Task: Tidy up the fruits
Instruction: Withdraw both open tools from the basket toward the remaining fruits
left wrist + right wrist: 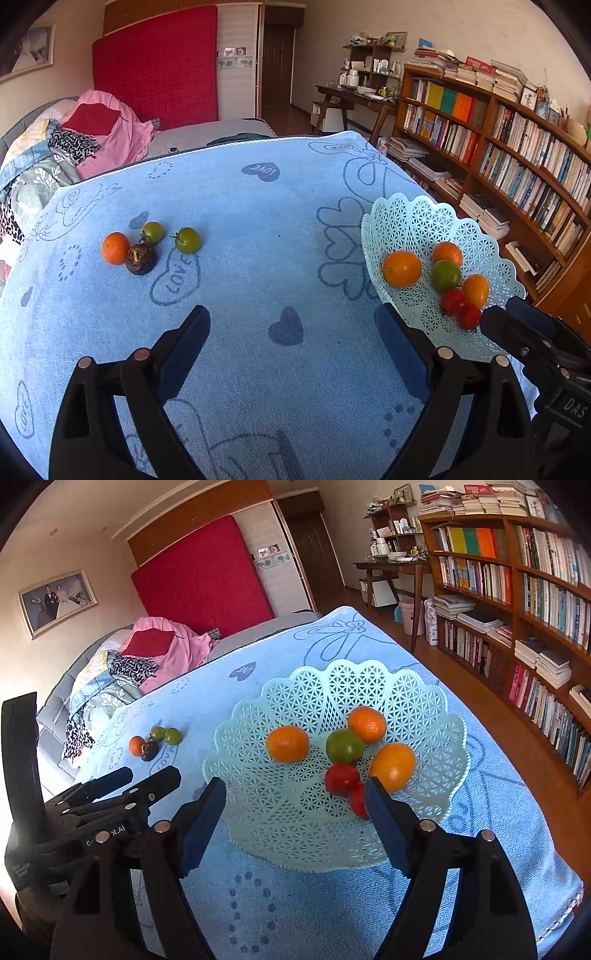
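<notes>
- My left gripper [293,341] hangs over the blue-towelled tabletop [258,221], jaws spread wide, nothing between them.
- Ahead and to its left lies a small cluster on the towel: an orange [116,248], a dark brown fruit [140,258] touching it, and two green tomatoes [152,232] [187,240] just behind.
- That cluster is well apart from my left gripper, with bare towel between.
- The basket [406,221] sits off to the right of my left gripper, its near rim just beside the right finger.
- My right gripper [295,805] is released too, jaws wide, empty, poised over the basket's near rim [295,849].
- In the basket: three oranges [287,744] [367,724] [392,766], one green tomato [344,746], and two red tomatoes [341,779] [357,800].
- The nearer red tomato sits just beside the tip of my right finger, partly hidden by it; I cannot tell whether they touch.
- From the right wrist view, my left gripper shows at the lower left, beside the basket.
</notes>
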Demonstrator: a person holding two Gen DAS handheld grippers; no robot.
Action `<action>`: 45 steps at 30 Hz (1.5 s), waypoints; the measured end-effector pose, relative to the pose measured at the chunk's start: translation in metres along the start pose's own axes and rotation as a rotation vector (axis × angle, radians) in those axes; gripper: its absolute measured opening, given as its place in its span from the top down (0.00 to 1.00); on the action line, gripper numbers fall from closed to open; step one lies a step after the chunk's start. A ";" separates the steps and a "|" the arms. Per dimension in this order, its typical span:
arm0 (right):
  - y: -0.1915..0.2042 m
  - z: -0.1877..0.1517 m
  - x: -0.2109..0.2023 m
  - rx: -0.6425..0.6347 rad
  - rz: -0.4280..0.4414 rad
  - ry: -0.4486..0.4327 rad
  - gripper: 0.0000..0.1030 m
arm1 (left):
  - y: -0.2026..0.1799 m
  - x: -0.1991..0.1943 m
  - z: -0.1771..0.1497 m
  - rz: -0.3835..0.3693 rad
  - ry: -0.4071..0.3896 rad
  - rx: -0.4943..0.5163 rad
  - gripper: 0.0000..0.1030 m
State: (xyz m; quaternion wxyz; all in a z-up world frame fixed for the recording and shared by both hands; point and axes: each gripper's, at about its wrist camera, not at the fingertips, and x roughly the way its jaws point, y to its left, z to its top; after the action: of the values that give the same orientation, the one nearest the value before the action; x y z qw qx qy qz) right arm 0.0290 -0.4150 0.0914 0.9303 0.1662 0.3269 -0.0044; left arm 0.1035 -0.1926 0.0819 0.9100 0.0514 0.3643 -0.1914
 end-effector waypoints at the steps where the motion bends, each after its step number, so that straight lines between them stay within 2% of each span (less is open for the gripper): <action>1: 0.002 0.000 0.001 -0.002 0.004 0.000 0.18 | 0.002 -0.001 0.000 0.003 -0.002 -0.001 0.12; 6: 0.013 0.000 0.005 -0.012 0.047 0.011 0.13 | 0.017 -0.003 -0.002 0.027 -0.007 -0.027 0.11; 12: 0.030 0.001 0.011 -0.046 0.074 0.027 0.12 | 0.044 -0.005 -0.003 0.077 0.001 -0.070 0.11; 23: 0.078 0.003 0.025 -0.163 0.114 0.031 0.06 | 0.103 -0.011 -0.009 0.182 -0.006 -0.128 0.11; 30: 0.114 0.008 0.039 -0.252 0.133 0.048 0.05 | 0.136 -0.017 -0.010 0.240 -0.015 -0.164 0.11; 45: 0.167 0.013 0.103 -0.319 0.169 0.162 0.05 | 0.191 0.008 0.000 0.344 -0.001 -0.161 0.11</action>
State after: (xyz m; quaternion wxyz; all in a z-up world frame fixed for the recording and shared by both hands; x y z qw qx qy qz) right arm 0.1380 -0.2514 0.0892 0.9125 0.0434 0.3822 0.1390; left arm 0.1823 -0.0190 0.0678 0.9306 0.0400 0.3638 -0.0033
